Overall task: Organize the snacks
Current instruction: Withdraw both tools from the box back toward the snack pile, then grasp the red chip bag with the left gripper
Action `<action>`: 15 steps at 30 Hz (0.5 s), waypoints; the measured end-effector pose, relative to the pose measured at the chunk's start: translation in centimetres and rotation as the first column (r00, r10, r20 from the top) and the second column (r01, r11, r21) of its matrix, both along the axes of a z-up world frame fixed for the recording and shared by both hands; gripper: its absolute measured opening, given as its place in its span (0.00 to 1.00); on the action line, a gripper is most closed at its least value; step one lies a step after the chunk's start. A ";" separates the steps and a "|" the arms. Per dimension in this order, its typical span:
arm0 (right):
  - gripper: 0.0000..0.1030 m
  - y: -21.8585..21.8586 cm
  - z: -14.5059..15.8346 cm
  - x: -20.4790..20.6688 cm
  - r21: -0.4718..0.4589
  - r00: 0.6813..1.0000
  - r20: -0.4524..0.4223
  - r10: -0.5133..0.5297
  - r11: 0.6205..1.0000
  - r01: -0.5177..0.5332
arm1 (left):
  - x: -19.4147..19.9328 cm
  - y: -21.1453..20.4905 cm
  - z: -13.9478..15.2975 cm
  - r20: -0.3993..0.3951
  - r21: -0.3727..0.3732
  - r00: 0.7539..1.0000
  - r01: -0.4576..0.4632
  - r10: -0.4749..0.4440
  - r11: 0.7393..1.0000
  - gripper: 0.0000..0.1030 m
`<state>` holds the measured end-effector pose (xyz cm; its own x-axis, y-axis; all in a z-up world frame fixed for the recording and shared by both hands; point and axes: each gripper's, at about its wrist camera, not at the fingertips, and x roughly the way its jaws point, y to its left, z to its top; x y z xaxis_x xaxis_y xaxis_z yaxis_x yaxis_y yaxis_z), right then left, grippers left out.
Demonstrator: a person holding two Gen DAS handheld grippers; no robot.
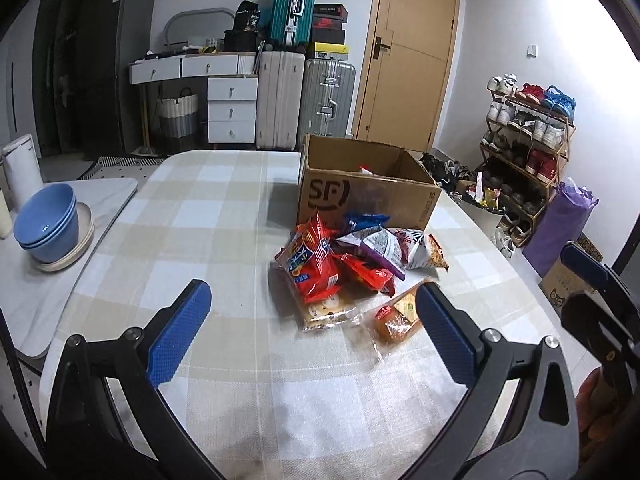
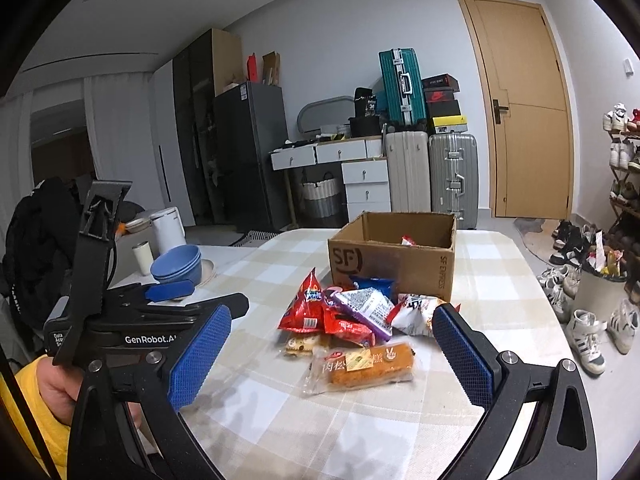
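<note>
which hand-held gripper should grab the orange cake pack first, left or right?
Right, probably. The right hand-held gripper is open with the cake pack nearly centred between its fingers. The left hand-held gripper is open too, but the pack lies off by its right finger.

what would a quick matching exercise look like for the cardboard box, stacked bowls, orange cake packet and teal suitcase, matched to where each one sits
Things:
1. cardboard box
2. stacked bowls
3. orange cake packet
4. teal suitcase

Places:
A. nearest the right gripper, in front of the snack pile
B. on top of the pale upright suitcases
C. on the side counter, left of the table
D. on the table behind the snack pile

Pairs: 1-D, 2-C, 3-A, 4-B
</note>
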<state>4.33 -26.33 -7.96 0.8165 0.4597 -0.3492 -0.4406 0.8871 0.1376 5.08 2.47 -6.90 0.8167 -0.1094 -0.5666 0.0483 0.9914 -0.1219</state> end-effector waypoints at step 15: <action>0.99 0.4 -5.0 4.7 -0.018 0.978 -0.208 -0.008 1.000 0.004 | 3.7 0.1 -4.5 -0.090 -0.003 0.996 0.002 -0.002 1.000 0.99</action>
<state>9.05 -25.96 -12.94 0.7280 0.4476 -0.5193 -0.3989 0.8926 0.2101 8.79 2.59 -11.40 0.7621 -0.1126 -0.6376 0.0389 0.9909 -0.1286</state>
